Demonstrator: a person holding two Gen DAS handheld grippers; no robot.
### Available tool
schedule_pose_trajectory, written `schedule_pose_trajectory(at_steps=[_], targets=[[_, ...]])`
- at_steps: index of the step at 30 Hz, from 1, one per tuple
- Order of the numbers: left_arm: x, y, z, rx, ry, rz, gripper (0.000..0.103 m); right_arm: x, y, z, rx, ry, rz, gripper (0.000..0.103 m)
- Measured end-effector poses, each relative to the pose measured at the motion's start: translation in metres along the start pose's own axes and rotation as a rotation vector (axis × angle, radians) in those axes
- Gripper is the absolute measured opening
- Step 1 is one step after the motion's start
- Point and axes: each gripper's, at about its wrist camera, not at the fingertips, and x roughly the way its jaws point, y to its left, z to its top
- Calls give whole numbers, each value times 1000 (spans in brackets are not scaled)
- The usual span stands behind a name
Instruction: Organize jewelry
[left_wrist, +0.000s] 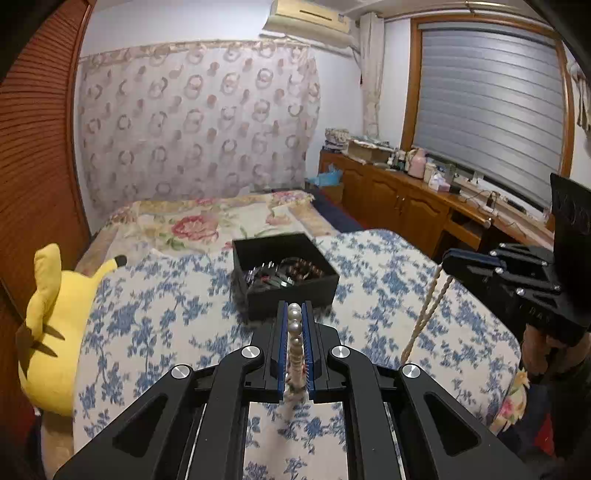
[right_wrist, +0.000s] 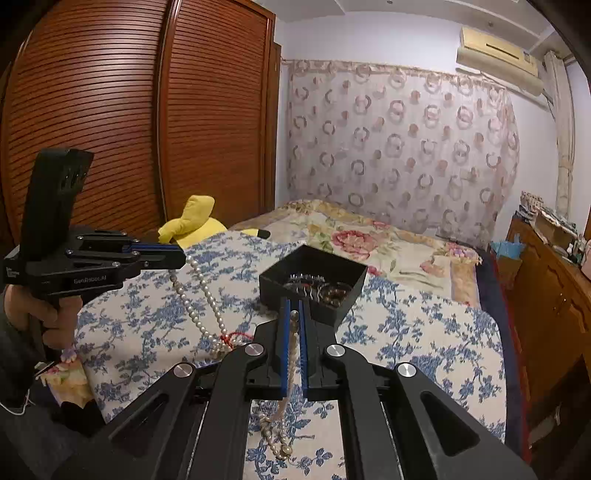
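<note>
My left gripper (left_wrist: 294, 308) is shut on a white pearl necklace (left_wrist: 294, 325), whose beads sit between its blue pads. The necklace (right_wrist: 201, 302) hangs in two strands from the left gripper (right_wrist: 181, 256) in the right wrist view, with a red thread (right_wrist: 236, 336) near its low end. My right gripper (right_wrist: 294, 306) is shut on a bead strand (right_wrist: 291, 354) that droops under it; it shows at the right in the left wrist view (left_wrist: 448, 260) with a strand (left_wrist: 424, 314) hanging. A black open box (left_wrist: 284, 275) holding several jewelry pieces sits on the bed just beyond both grippers (right_wrist: 314, 284).
The bed has a blue-floral quilt (left_wrist: 166, 314) and a rose-print cover (left_wrist: 207, 221) behind. A yellow plush toy (left_wrist: 55, 325) lies at the bed's left edge by the wooden wardrobe (right_wrist: 110, 110). A wooden cabinet (left_wrist: 406, 206) with clutter runs along the right under the window.
</note>
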Motion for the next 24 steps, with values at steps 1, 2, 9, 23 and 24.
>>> schedule_pose_trajectory(at_steps=[1,2,9,23,24], targets=[[-1,-1,3,2,-6,-2,7,-1,0,2,-3,-6,-1,5],[-2,-3,8,7,-13,-3,7,-3,1,5,-6,-11,-3,5],[-9,-10,27,37,-53,13,7,-9,1,21,-25,-43,-15,5],[-22,-4,54,25,-111,50,7,-14,1,50,-47,-95,-34,5],[-22,-3,56,23,-114,50,7,-14,1,52,-51,-98,-36,5]])
